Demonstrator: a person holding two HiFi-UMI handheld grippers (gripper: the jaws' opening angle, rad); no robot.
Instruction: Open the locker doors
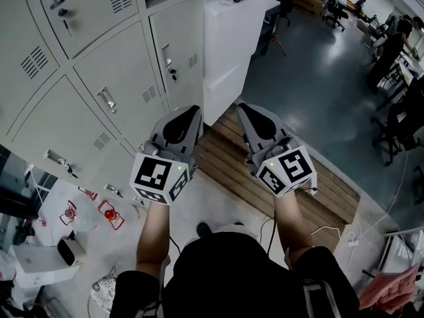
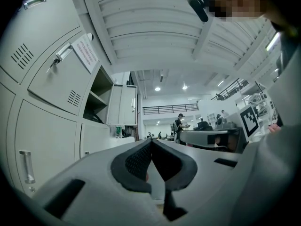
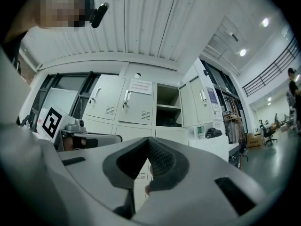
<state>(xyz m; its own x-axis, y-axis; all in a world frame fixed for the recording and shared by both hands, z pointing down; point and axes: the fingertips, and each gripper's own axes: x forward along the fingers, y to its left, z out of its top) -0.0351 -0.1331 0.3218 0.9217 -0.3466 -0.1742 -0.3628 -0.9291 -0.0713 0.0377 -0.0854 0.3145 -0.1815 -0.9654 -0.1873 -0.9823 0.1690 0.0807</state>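
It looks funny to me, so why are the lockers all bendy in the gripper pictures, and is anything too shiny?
Left gripper view: the wide lens bows the lockers and blackens the corners. Right gripper view: same bending, and a ceiling lamp glares white. Head view: sharper, milder bending, with pale reflections on the glossy floor.

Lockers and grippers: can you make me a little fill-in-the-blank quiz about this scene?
1. The left gripper and the right gripper both have their fingers ____ (open or shut).
2. Between those fingers there is ____.
3. In the right gripper view, one locker stands ____, showing a shelf inside.
4. The pallet on the floor is made of ____.
Missing words: shut; nothing; open; wood.
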